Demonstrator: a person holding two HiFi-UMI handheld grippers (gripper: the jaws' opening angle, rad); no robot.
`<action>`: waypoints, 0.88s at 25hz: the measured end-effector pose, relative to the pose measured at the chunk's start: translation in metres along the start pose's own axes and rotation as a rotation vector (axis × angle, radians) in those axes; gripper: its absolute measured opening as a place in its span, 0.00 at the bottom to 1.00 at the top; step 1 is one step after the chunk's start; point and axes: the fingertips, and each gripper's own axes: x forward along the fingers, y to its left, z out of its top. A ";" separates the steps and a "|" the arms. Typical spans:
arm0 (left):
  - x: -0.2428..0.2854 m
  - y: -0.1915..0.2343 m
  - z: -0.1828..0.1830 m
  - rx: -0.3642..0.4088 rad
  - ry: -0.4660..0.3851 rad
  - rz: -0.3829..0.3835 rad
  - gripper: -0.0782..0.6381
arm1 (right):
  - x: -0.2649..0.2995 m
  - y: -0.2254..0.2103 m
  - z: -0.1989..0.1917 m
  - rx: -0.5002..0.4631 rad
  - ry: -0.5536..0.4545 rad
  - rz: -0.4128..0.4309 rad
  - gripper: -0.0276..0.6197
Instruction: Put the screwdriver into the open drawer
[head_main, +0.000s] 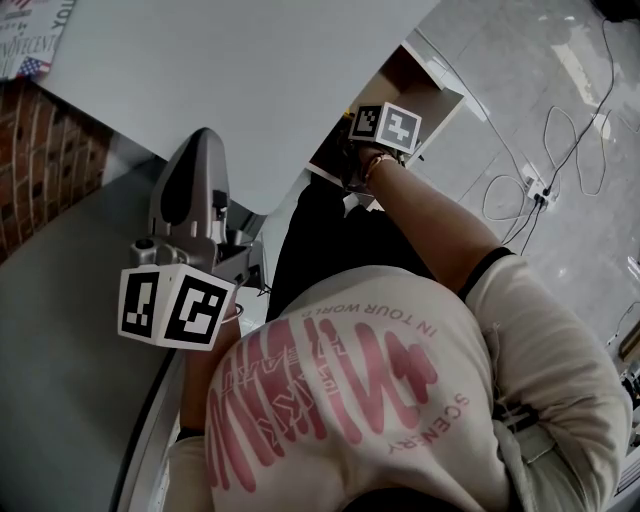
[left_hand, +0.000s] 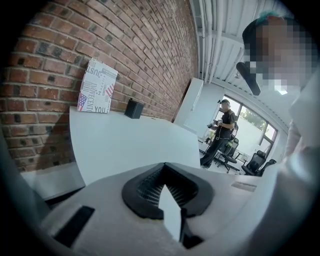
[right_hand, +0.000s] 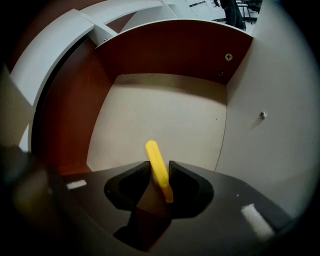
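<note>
The yellow screwdriver (right_hand: 159, 167) points forward and slightly left between the jaws of my right gripper (right_hand: 160, 170). The jaws stand a little apart, with slim gaps beside the handle. Below lies the pale floor of the open drawer (right_hand: 165, 115), with red-brown walls at the left and back. In the head view the right hand's marker cube (head_main: 386, 125) hangs over the drawer (head_main: 440, 97), and the jaws there are hidden. My left gripper (head_main: 196, 150) rests over the white table edge. Its fingertips meet with nothing between them, as the left gripper (left_hand: 165, 167) view shows.
The white table (left_hand: 135, 137) runs along a brick wall (left_hand: 125, 45), carrying a printed box (left_hand: 96, 87) and a small black box (left_hand: 134, 108). A person (left_hand: 220, 132) and office chairs (left_hand: 256, 162) stand far off. Cables (head_main: 560, 165) lie on the floor to the right of the drawer.
</note>
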 end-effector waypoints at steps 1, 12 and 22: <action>0.000 0.000 0.000 0.000 0.000 0.002 0.12 | 0.000 0.000 0.000 0.001 0.001 -0.001 0.25; -0.005 -0.001 0.005 -0.006 -0.014 0.008 0.12 | -0.003 0.006 -0.001 0.023 0.014 0.011 0.32; -0.034 -0.013 0.010 -0.004 -0.043 0.030 0.12 | -0.021 0.016 -0.004 0.022 0.003 0.040 0.32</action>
